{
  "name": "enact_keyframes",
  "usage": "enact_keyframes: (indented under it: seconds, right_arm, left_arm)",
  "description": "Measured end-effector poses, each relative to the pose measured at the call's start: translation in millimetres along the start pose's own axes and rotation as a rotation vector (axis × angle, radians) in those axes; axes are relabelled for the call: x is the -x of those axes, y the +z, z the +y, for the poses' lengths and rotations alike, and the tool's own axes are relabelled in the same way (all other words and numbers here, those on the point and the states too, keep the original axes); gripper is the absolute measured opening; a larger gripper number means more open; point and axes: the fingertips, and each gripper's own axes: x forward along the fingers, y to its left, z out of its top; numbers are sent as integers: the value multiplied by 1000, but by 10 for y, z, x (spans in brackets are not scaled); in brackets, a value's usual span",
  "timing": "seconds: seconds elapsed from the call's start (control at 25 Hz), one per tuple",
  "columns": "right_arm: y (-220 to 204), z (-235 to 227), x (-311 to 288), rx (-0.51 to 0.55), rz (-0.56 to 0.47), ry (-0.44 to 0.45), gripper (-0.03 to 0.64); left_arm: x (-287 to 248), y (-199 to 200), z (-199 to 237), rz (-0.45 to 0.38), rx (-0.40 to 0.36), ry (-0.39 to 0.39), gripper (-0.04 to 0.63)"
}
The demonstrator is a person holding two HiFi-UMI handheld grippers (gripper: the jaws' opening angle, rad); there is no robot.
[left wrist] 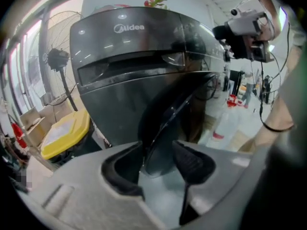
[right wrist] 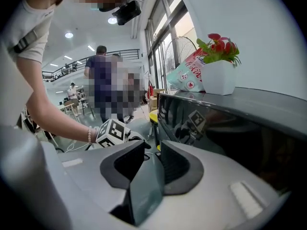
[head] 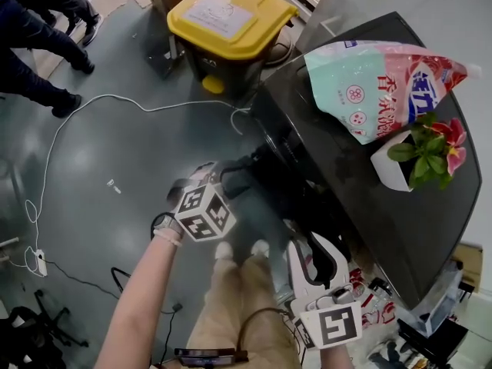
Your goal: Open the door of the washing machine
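The dark grey washing machine fills the right of the head view, and its front faces the left gripper view. Its round door stands swung out from the front. My left gripper is at that door, and the door's lower rim lies between its open jaws with a gap on each side. My right gripper hangs lower and nearer to me, beside the machine's side. Its jaws stand a little apart with nothing between them.
A yellow-lidded bin stands just behind the machine. On the machine's top lie a detergent bag and a white flower pot. A white cable trails over the floor. People's legs are at the upper left, bottles at the lower right.
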Motion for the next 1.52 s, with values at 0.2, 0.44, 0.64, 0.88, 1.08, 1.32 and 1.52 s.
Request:
enact_keyframes:
  seconds: [0.2,0.44,0.64,0.88,1.08,1.32,1.52]
  right_arm:
    - [-60,-43,-12,-16,-5,-15,94]
    - [-128,-64,-17,-29,2,-21,94]
    - [-147,-84,-1,-26,11,-24,94]
    - [-141,-88,20,-28,12,-31,94]
    - [-145,-61,51,-27,14,-35,94]
    - [-154,-23,68,-21,17,-40,94]
    - [-173,18,83,-22,18,-42,94]
  left_arm:
    - [-116,-4,-48,21,-71,-39,181]
    - [-248,23,-66,57,-174,-73,172]
    - [-278,22,-102,81,-216,-105,147]
    - [-259,7,-99,82,-189,-99,138]
    - [-243,-2,-118,85,-170,-87,135]
    - [-210,-30,-120,81,-145,-73,133]
    - [-132,-104,-178,80,-133,-86,132]
